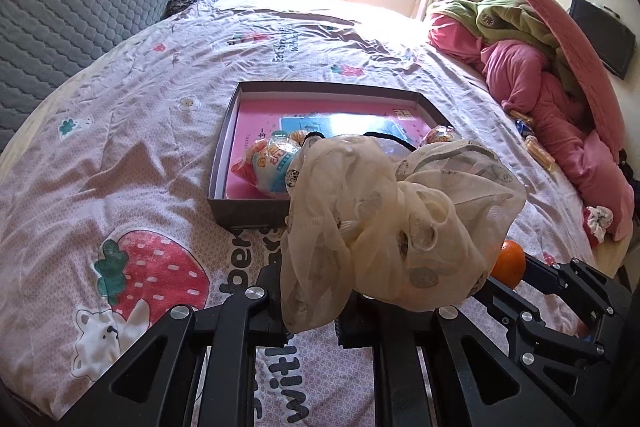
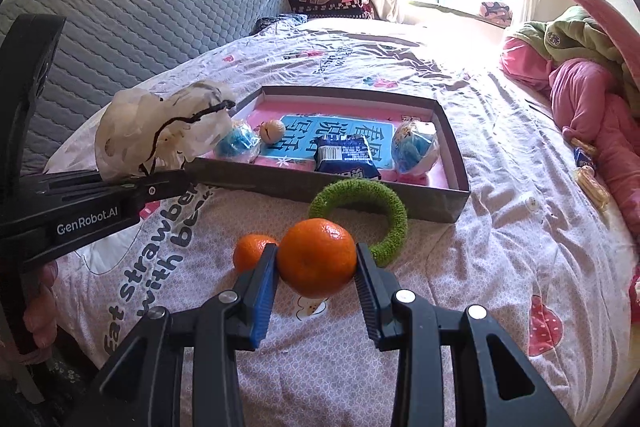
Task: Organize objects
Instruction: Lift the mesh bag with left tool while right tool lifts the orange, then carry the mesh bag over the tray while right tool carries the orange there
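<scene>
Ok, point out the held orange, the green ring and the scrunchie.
orange (image 2: 316,257): right wrist view, middle of its peel.
green ring (image 2: 394,217): right wrist view, its right curve.
scrunchie (image 1: 384,219): left wrist view, middle of the fabric.

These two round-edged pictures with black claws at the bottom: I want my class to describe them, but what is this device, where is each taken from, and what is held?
A person holds a hand-operated gripper in each hand; each carries a wide-angle camera looking along its fingers. The left camera shows the left gripper shut on a cream scrunchie. The right camera shows the right gripper clamping an orange. On the bed lie a second orange, a green ring and a shallow box of snack packets.
</scene>
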`<state>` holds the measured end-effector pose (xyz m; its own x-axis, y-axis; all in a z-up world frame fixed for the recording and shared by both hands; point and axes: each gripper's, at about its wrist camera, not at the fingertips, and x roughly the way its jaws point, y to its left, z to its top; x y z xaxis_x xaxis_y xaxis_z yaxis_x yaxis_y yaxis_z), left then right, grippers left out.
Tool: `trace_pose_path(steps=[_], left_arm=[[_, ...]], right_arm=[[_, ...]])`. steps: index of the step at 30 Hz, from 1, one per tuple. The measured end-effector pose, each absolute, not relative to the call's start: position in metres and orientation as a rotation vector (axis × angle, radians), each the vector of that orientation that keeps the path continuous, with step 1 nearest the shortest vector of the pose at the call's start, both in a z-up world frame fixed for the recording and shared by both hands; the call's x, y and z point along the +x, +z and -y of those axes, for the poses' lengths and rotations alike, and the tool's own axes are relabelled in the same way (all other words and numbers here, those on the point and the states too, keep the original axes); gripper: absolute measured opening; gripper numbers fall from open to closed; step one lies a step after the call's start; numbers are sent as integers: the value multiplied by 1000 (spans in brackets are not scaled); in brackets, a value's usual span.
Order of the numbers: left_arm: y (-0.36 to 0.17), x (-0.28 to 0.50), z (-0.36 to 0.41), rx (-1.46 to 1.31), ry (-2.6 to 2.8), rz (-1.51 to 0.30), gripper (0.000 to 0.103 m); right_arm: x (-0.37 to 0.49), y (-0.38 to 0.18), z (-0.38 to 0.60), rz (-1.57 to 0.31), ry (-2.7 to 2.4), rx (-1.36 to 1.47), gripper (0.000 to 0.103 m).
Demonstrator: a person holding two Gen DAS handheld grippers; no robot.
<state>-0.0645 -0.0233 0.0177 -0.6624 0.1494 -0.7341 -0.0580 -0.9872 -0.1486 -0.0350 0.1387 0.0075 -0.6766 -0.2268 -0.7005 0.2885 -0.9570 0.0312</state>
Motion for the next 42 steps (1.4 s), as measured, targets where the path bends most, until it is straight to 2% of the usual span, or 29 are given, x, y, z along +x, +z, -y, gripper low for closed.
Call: trace_pose_path(steps=[23, 42], left_arm=[[44, -71, 5, -1182, 2778, 139, 15], [31, -102, 5, -1189, 2739, 159, 15]], right_arm=[[-53, 45, -157, -88, -2714, 986, 38], [-81, 49, -181, -61, -2785, 992, 38]])
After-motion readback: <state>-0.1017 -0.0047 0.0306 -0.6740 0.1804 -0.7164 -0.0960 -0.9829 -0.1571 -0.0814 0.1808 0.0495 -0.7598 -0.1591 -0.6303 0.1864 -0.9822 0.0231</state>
